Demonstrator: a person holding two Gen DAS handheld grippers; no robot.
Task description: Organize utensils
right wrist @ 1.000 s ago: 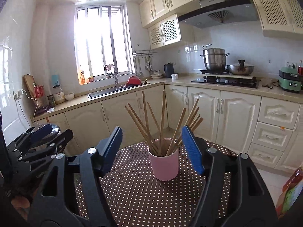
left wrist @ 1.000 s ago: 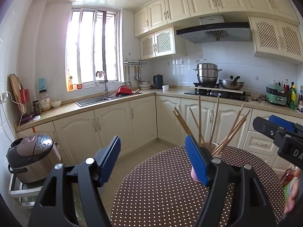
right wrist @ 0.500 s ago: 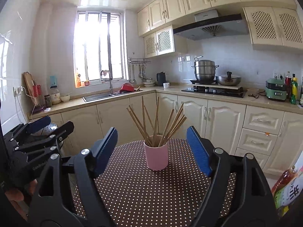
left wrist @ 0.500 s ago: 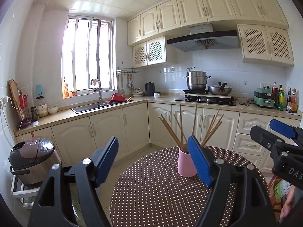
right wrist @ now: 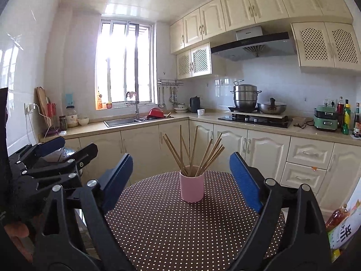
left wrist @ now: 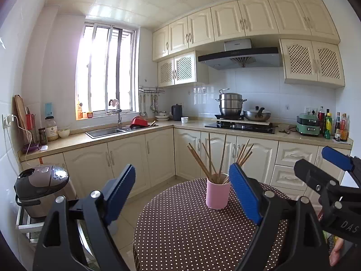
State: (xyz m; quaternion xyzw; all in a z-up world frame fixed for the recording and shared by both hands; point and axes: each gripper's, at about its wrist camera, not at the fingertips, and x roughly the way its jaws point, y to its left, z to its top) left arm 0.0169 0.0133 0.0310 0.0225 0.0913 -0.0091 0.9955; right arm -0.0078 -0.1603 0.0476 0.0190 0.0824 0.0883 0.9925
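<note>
Chopsticks (right wrist: pixel 194 152) all stand in cup (right wrist: pixel 192 187) on desk (right wrist: pixel 180 230) | I see none loose | left hand-held gripper (left wrist: pixel 181 193) wide, empty | right hand-held gripper (right wrist: pixel 181 179) wide, empty | looks done

— What lettering reads clearly in this kitchen?
— White capitals "DAS" on the black body of the right gripper (left wrist: pixel 334 164), cut off at the frame edge.
— Anything else?
— Large Chinese characters on a yellow package (right wrist: pixel 345 230), partly cropped; the range hood (left wrist: pixel 239 55) brand is too small to read.
</note>
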